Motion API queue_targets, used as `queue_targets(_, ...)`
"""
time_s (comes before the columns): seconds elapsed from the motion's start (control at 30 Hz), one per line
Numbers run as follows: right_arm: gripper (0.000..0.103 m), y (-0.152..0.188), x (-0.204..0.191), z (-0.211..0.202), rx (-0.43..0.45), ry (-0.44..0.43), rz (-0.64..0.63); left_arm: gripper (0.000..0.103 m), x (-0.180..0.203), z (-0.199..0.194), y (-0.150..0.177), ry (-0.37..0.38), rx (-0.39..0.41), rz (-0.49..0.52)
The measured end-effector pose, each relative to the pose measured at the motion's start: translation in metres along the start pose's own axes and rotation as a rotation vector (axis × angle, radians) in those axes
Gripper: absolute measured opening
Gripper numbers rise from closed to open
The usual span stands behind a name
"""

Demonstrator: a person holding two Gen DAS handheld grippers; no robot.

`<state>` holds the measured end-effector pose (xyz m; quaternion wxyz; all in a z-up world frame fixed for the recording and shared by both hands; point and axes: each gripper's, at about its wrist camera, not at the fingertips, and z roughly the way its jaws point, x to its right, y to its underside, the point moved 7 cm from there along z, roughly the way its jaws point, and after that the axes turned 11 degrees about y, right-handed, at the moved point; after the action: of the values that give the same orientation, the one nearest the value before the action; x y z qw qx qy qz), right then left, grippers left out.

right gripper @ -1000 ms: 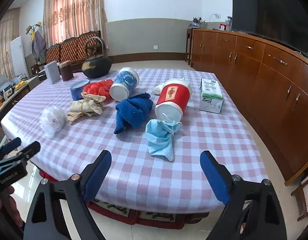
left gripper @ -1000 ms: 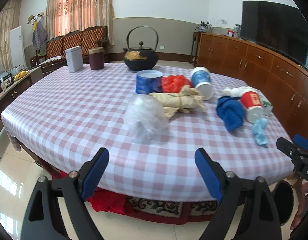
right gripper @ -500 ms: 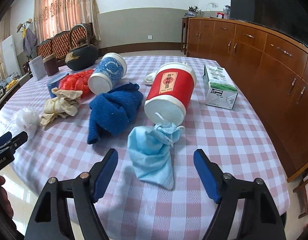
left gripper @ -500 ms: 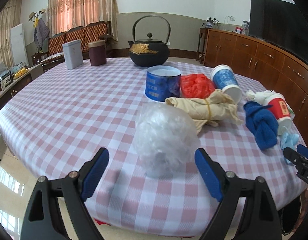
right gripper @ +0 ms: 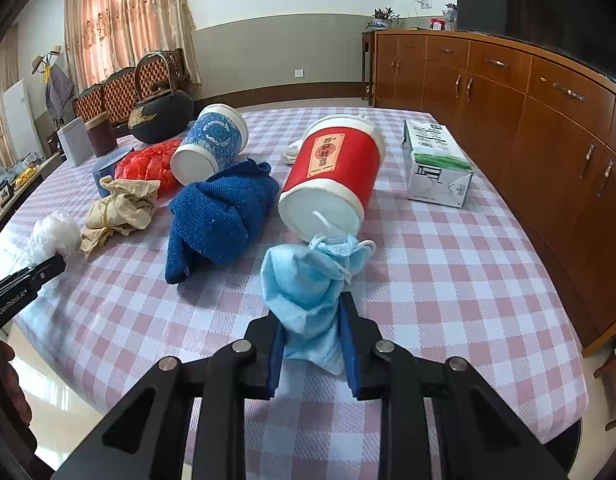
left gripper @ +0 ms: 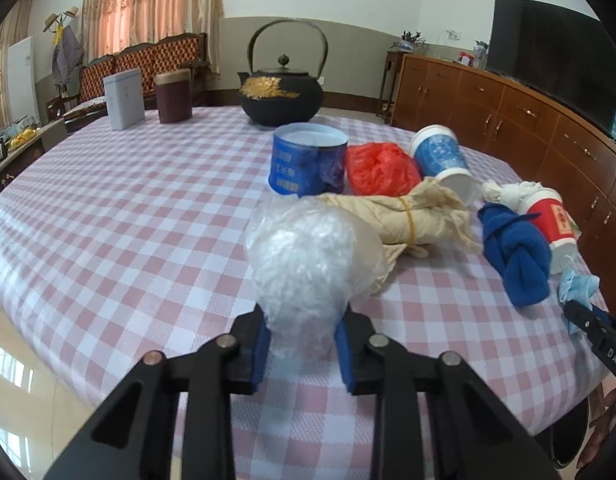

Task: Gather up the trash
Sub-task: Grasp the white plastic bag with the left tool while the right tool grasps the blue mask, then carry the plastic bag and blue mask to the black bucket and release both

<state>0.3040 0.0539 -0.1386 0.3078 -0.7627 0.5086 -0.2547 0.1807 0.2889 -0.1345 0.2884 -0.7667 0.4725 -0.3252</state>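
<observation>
Left gripper (left gripper: 302, 346) jaws closing, blue pads (left gripper: 261, 344) already pressing both sides of the crumpled clear plastic wad (left gripper: 308, 256), which bulges up ahead of the jaws on the checked tablecloth (left gripper: 128, 208). Just beyond the wad: tan paper bundle (left gripper: 408, 216); behind that, blue tin (left gripper: 308, 164) and red plastic bag (left gripper: 380, 168). Right gripper (right gripper: 313, 354) jaws pinched together on the near end of the light blue face mask (right gripper: 308, 280); mask body lies ahead of the jaws, its far end touching the tipped red cup (right gripper: 336, 172). Left of those jaws: blue cloth (right gripper: 220, 212). Right and ahead: carton (right gripper: 434, 164).
</observation>
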Motion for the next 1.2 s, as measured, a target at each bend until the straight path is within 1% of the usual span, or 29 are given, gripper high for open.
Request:
queue_targets(0.27, 0.025, -0.002, 0.010, -0.029, 0.043, -0.005, 0.026, 0.029, 0.011, -0.028, 0.002, 0.001, 0.032, 0.019)
queue_targets(0.43, 0.025, -0.001, 0.016, -0.050, 0.068, -0.014, 0.037, 0.028, 0.026, -0.042, 0.005, 0.024, 0.038, 0.035)
queue_targets(0.67, 0.025, 0.002, 0.033, -0.078, 0.105, -0.008, 0.056, 0.027, 0.057, -0.058, 0.005, 0.075, 0.052, 0.076)
queue_targets(0.9, 0.025, 0.007, 0.064, -0.101, 0.131, 0.030, 0.076, 0.024, 0.094, -0.069, 0.004, 0.132, 0.075, 0.124)
queue_targets(0.97, 0.025, 0.011, 0.073, -0.103, 0.126, 0.040, 0.083, 0.018, 0.101, -0.063, 0.005, 0.152, 0.063, 0.123)
queue_targets(1.03, 0.025, 0.014, 0.081, -0.107, 0.128, 0.052, 0.088, 0.017, 0.109, -0.061, 0.006, 0.163, 0.064, 0.134)
queue_targets(1.2, 0.025, 0.022, 0.106, -0.114, 0.126, 0.090, 0.107, 0.012, 0.134, -0.059, 0.011, 0.232, 0.051, 0.141)
